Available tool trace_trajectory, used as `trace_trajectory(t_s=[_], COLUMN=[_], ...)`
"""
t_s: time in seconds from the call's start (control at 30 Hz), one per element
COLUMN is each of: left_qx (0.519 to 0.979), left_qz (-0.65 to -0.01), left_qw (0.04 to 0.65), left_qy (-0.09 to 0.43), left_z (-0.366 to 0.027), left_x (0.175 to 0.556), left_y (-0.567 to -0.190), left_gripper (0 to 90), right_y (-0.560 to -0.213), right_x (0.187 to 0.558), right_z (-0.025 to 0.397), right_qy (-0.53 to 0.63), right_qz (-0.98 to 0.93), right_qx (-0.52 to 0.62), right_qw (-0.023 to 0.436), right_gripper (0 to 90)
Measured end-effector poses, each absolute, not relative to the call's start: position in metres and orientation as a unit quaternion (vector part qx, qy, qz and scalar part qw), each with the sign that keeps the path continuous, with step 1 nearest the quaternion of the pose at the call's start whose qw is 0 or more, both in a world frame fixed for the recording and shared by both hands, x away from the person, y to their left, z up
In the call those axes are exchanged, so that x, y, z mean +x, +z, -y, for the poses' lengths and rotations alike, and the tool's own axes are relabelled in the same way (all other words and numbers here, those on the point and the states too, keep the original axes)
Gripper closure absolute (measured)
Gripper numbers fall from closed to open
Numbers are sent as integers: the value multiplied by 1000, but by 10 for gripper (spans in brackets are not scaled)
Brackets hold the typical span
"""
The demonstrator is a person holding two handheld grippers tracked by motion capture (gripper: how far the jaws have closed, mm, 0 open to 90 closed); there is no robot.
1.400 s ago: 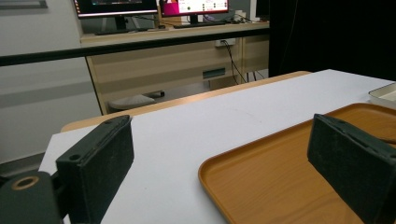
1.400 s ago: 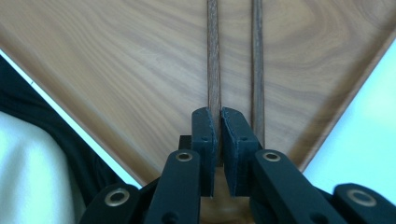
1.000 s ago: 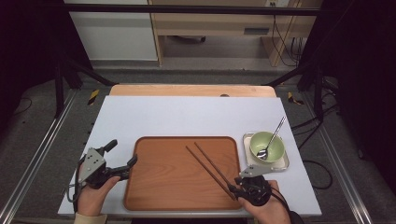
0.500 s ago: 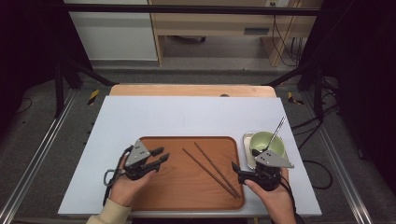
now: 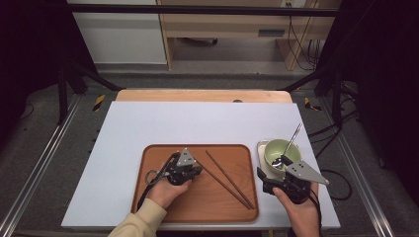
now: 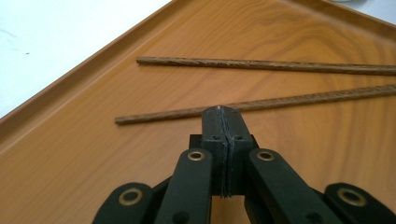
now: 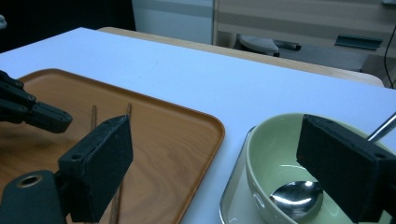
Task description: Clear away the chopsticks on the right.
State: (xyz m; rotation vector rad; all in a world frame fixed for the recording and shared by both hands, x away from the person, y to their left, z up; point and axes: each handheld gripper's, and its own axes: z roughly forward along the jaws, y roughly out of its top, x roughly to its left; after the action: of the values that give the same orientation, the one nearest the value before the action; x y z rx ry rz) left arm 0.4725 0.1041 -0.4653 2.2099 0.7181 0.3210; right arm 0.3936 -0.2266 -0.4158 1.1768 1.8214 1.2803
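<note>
Two dark wooden chopsticks (image 5: pixel 230 179) lie slanted on the wooden tray (image 5: pixel 163 153). My left gripper (image 5: pixel 199 171) is low over the tray, jaws shut with nothing between them. In the left gripper view its tip (image 6: pixel 223 114) is right at the nearer chopstick (image 6: pixel 289 101), and the farther chopstick (image 6: pixel 261 65) lies beyond. My right gripper (image 5: pixel 272 173) is open near the table's front right, its jaws straddling the gap between the tray's right edge (image 7: pixel 205 140) and the green bowl (image 7: pixel 275 140). A metal spoon (image 7: pixel 296 198) rests in that bowl (image 5: pixel 276 148).
The bowl stands on a small pale dish (image 5: pixel 260 148) right of the tray. The white table top (image 5: pixel 197 123) stretches bare behind the tray, with a wooden edge (image 5: pixel 202 95) at the far side. The left gripper's black jaws (image 7: pixel 32 114) show over the tray in the right gripper view.
My left gripper has come from the table's left edge onto the tray, up to the chopsticks, and has shut. The right gripper has shifted right and forward toward the bowl.
</note>
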Motion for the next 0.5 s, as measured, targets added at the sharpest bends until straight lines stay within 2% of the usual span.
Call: trace_trajectory(t_s=[0.5], left_qx=[874], left_qz=[-279], left_qw=[378], left_qy=[125], left_z=[-85], left_x=[486], left_y=[-475], left_gripper=[891], right_y=[-416], right_x=[393], right_z=[233], right_qy=[483], right_qz=[-680], right_qx=[458], right_qw=[308], right_gripper=[128])
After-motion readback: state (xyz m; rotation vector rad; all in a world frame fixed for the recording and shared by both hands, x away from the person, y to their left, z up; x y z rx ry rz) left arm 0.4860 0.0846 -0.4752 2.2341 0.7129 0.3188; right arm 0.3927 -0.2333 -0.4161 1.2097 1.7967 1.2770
